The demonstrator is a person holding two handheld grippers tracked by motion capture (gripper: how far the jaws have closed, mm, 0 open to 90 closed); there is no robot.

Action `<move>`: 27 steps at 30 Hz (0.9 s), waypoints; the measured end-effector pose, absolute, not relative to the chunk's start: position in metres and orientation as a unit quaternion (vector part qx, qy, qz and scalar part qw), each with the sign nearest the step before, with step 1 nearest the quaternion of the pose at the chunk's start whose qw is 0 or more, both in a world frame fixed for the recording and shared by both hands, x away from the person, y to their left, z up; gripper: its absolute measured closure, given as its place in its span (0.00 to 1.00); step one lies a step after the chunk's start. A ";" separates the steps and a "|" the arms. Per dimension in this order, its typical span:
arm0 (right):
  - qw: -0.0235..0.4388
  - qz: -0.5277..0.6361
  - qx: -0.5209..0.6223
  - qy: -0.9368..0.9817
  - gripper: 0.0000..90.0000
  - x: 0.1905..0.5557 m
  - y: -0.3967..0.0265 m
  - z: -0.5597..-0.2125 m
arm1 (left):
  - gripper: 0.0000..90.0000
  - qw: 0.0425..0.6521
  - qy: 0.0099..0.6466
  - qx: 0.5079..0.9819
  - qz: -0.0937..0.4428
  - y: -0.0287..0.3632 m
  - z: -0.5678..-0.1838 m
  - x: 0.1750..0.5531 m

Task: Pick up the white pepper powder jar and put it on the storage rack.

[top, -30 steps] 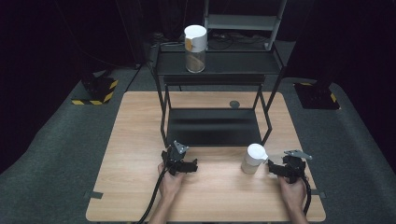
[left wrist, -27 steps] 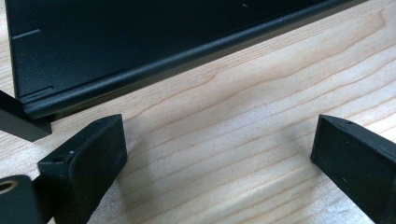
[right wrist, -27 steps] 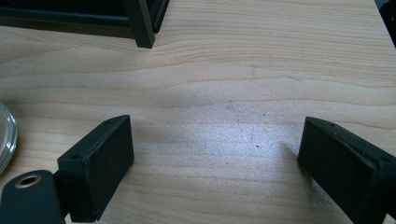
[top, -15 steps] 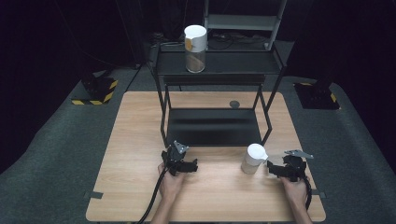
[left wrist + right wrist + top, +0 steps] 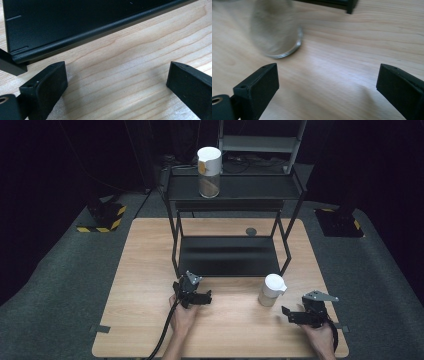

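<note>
Pale wood of the table carried, in the high view, a white-lidded jar standing near the right gripper, whose jaws had just been opening and, in the right gripper view, stood wide and empty, while the left gripper likewise gaped over bare wood beside the black rack.

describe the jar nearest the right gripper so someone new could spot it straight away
Start at the light wooden table and find the black metal shelf rack standing on its far half. In front of the rack's right front leg, between rack and right gripper, stands a small clear jar with a white lid. Unlike the taller white-lidded jar on the rack's top shelf, it stands directly on the wood.
</note>
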State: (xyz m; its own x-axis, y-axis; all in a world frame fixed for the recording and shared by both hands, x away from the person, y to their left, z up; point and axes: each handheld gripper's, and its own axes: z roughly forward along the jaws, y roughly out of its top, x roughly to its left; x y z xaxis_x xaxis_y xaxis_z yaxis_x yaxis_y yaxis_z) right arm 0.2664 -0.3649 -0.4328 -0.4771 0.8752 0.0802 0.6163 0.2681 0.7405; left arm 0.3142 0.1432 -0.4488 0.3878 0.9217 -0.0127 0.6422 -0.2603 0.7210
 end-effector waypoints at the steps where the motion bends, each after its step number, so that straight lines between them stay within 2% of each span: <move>1: 0.173 0.369 0.475 0.780 0.04 0.266 -0.363 -0.433 | 0.04 0.330 0.511 0.765 0.212 0.143 -0.449 0.314; 12: 0.165 0.388 0.444 0.790 0.09 0.273 -0.341 -0.434 | 0.04 0.329 0.511 0.765 0.212 0.143 -0.449 0.314; 27: 0.178 0.425 0.427 0.778 0.15 0.284 -0.328 -0.430 | 0.04 0.329 0.511 0.765 0.212 0.143 -0.449 0.314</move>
State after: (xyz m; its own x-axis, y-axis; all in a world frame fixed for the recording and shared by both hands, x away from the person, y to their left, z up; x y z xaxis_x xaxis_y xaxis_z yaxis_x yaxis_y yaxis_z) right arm 0.2837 -0.3284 -0.4305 -0.5715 0.8160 0.0868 0.5132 0.2729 0.8138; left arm 0.3142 0.1432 -0.4487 0.3884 0.9214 -0.0116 0.6423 -0.2616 0.7205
